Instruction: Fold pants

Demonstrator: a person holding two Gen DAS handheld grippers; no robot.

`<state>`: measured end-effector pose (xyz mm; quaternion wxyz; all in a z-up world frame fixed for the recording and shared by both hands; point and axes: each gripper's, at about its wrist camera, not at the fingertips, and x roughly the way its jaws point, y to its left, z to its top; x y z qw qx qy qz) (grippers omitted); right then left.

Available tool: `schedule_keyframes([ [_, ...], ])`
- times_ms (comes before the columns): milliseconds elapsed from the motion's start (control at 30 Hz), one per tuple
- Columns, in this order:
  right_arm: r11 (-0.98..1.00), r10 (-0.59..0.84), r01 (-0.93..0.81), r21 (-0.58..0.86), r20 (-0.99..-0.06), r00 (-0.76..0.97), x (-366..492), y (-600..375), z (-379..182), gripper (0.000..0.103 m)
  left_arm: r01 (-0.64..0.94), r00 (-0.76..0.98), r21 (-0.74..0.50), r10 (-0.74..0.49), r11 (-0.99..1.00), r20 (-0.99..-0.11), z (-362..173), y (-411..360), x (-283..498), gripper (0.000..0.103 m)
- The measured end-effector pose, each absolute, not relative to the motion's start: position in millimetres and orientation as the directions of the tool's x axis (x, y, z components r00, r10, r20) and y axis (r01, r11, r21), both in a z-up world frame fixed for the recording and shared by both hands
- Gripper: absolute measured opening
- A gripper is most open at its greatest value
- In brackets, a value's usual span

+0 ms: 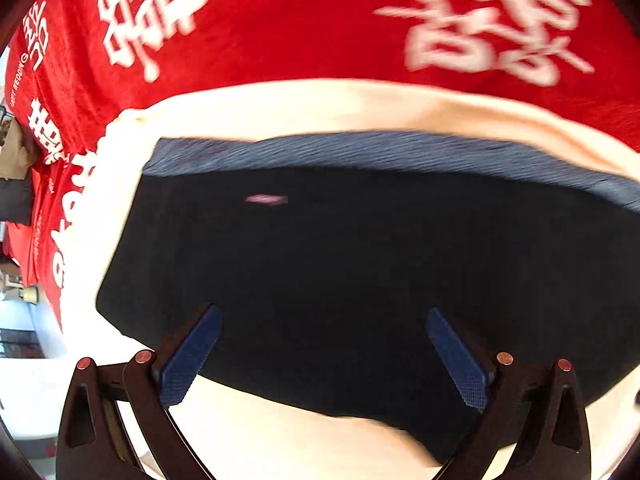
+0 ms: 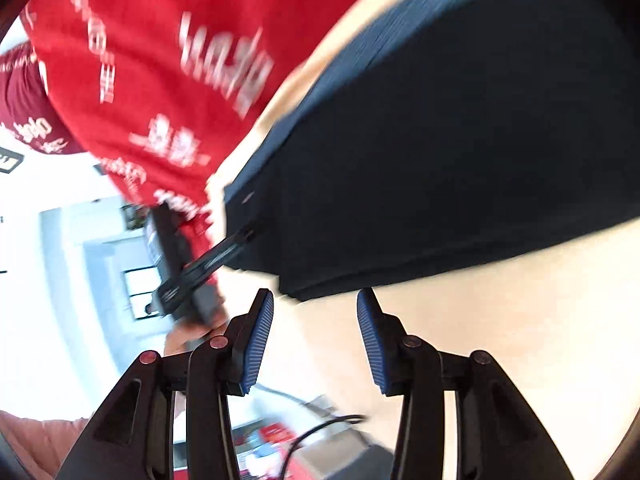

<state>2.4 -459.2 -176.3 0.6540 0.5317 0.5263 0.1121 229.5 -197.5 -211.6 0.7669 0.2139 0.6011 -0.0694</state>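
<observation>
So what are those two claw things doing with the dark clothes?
A person is folding dark navy pants using a handheld gripper in each hand. The pants already lie in a flat folded bundle on a cream cloth, which is spread over a red cloth with white writing. The left gripper hangs wide open above the bundle, gripping nothing. The right gripper is open too, empty, just beside the bundle's near edge. The pictures are blurry.
</observation>
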Motion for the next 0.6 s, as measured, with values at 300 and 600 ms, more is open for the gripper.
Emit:
schedule_keyframes([
  [300, 0.346, 0.684, 0.477, 0.808, -0.565, 0.461, 25, -390, -230, 0.048, 0.404, 0.276, 0.128, 0.013, 0.906, -0.961, -235, -111, 275, 0.103],
  [600, 0.327, 0.618, 0.507, 0.798, -0.586, 0.524, 48, -401, -215, 0.024, 0.488, 0.283, 0.066, -0.086, 0.87, -0.955, -241, -92, 280, 0.103],
])
